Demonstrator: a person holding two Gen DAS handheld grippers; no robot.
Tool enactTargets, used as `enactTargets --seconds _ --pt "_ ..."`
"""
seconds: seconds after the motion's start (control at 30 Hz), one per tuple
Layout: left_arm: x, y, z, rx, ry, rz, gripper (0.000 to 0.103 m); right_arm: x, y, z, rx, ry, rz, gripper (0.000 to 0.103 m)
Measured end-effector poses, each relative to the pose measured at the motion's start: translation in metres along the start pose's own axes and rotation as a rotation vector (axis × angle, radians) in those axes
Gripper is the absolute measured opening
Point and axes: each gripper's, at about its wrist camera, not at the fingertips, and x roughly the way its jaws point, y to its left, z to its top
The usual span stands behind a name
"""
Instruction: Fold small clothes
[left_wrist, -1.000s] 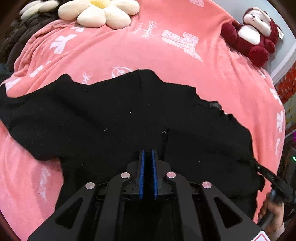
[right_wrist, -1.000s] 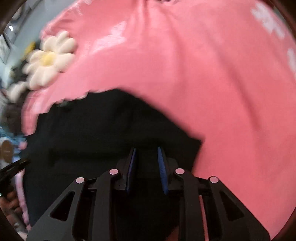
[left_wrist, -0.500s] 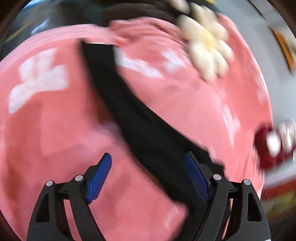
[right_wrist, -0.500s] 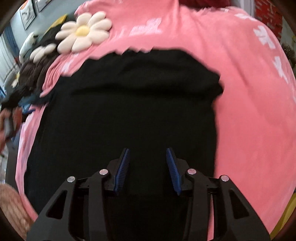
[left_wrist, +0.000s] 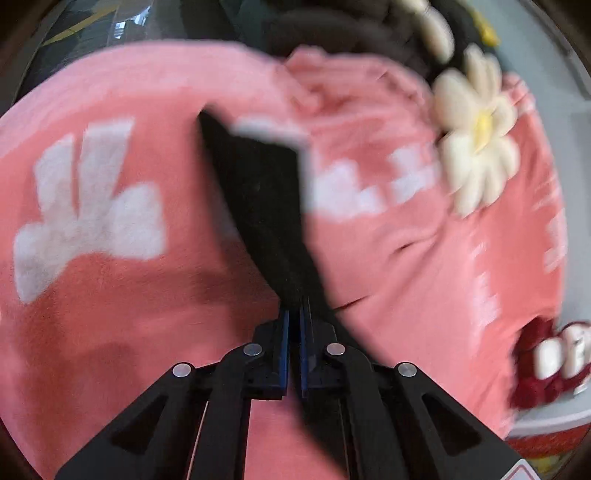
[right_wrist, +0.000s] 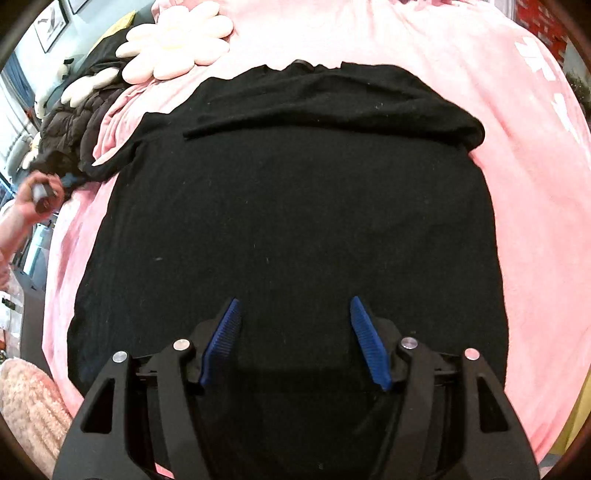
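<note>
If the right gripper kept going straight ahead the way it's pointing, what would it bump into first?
Most likely the black shirt. The right gripper hangs over it with its jaws opening and nothing pinched between them, and black cloth fills the view ahead. How far away it lies is hard to judge. The pink blanket is underneath.

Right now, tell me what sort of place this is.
Most likely a bedroom: the black garment is spread on a bed covered by a pink blanket, with a flower-shaped cushion and a red plush toy lying on it, and framed pictures on the wall.
</note>
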Motion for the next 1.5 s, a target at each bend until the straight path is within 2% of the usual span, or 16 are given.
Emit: enactTargets --seconds 0.07,0.13,0.17,0.27,0.37,0.63,0.73,0.8,0.87,1.0,1.13,1.17,1.2,1.27,1.4,1.5 --pt "-0.018 -0.031 0.01 0.043 -0.059 -0.109 0.012 0.003 0.002 0.001 -0.009 0.0 -0.01 0.062" --pt "-0.029 -0.066 0.018 0.177 -0.116 -0.101 0.092 0.006 0.004 0.001 -0.006 0.004 -0.012 0.062" --pt "-0.03 -0.075 0.019 0.225 -0.135 -0.05 0.096 0.007 0.005 0.001 0.0 0.005 -0.009 0.063" --pt "-0.025 -0.066 0.007 0.31 -0.096 0.076 0.096 0.005 0.005 0.0 0.016 -0.005 0.005 0.063" --pt "-0.008 -0.038 -0.007 0.271 0.001 0.107 0.096 0.007 0.007 -0.004 0.01 -0.004 0.01 0.065" --pt "0.04 -0.001 -0.03 -0.021 0.12 -0.072 0.093 0.009 0.014 -0.006 -0.037 -0.002 -0.006 0.068" --pt "0.059 -0.016 -0.034 -0.032 0.154 -0.094 0.067 0.01 0.014 -0.004 -0.021 -0.006 -0.004 0.069" --pt "0.061 -0.029 -0.035 -0.008 0.152 -0.065 0.022 0.011 0.013 -0.002 -0.012 -0.009 -0.001 0.069" --pt "0.045 -0.049 -0.035 0.048 0.116 -0.087 0.002 0.009 0.011 -0.001 -0.006 -0.018 0.005 0.069" --pt "-0.032 -0.138 -0.062 0.377 -0.032 -0.172 0.002 0.004 0.001 0.002 0.016 -0.037 0.006 0.069" --pt "-0.099 -0.234 -0.145 0.688 0.003 -0.337 0.005 -0.006 -0.02 0.006 0.082 -0.062 0.003 0.069" --pt "-0.106 -0.254 -0.183 0.789 0.05 -0.354 0.019 -0.011 -0.028 0.007 0.104 -0.07 0.001 0.069" --pt "-0.107 -0.261 -0.21 0.85 0.075 -0.358 0.052 -0.015 -0.035 0.008 0.121 -0.082 -0.005 0.069" --pt "-0.105 -0.26 -0.271 0.969 0.1 -0.332 0.077 -0.025 -0.05 0.009 0.146 -0.102 -0.015 0.069" --pt "-0.071 -0.209 -0.37 1.176 0.222 -0.216 0.076 -0.042 -0.083 0.019 0.165 -0.132 -0.028 0.071" --pt "-0.051 -0.162 -0.403 1.232 0.242 -0.097 0.076 -0.047 -0.102 0.045 0.173 -0.154 0.01 0.073"
